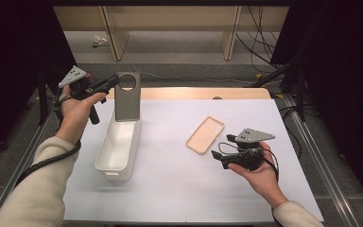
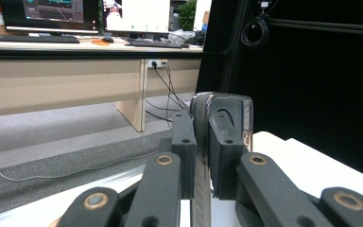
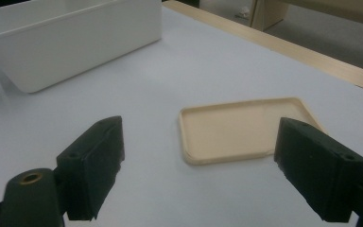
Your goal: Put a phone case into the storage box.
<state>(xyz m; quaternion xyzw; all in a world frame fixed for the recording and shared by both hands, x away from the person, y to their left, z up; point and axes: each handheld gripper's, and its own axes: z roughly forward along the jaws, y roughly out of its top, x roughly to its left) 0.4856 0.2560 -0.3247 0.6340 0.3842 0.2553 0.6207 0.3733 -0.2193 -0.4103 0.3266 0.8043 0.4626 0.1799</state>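
Note:
A grey phone [image 1: 126, 97] with a round camera ring stands upright over the far end of a white bin [image 1: 118, 146]. My left gripper [image 1: 115, 81] is shut on its top left edge; in the left gripper view the phone [image 2: 199, 189] is edge-on between the pinched jaws of the left gripper [image 2: 203, 142]. A beige phone case [image 1: 205, 135] lies hollow side up on the white mat. Just right of it and nearer the front, my right gripper [image 1: 222, 146] is open. In the right gripper view the case [image 3: 246, 130] lies ahead of the wide jaws of the right gripper [image 3: 201, 175], apart from them.
The white mat [image 1: 179, 189] covers a wooden table whose far edge [image 1: 203, 92] shows. The bin [image 3: 75, 38] runs lengthwise on the left half. Dark curtains and metal rails flank both sides; desk legs and cables stand beyond the table.

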